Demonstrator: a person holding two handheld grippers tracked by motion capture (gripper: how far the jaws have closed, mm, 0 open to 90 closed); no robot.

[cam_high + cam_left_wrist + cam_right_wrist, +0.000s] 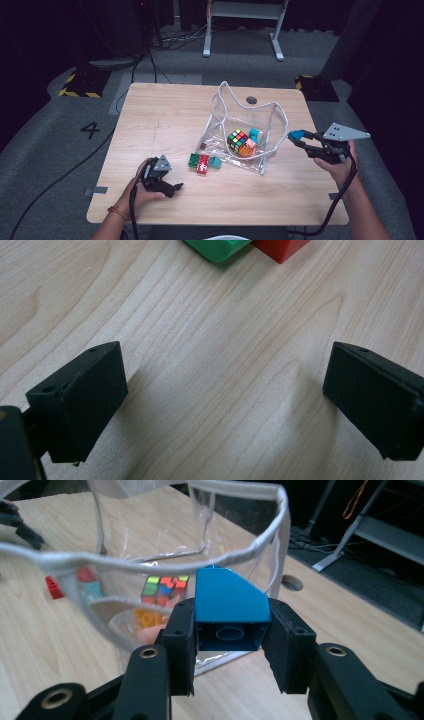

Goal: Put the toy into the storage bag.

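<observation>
Worktop [165, 120] pale wood, grey carpet around. Right tool [227, 630] clamps blue brick [227, 605] beside clear bag [272, 130], near right edge. Left tool [225, 400] gapes wide, empty, front-left.

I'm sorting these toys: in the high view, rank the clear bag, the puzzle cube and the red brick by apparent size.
1. clear bag
2. puzzle cube
3. red brick, slightly smaller than the cube, so that gap is less sure.

Clear pouch [250, 131] mouth gapes upward — open passage; its white rim [240, 555] stands just ahead of the right gripper [299, 138] — bare tabletop [165, 117] left.
</observation>
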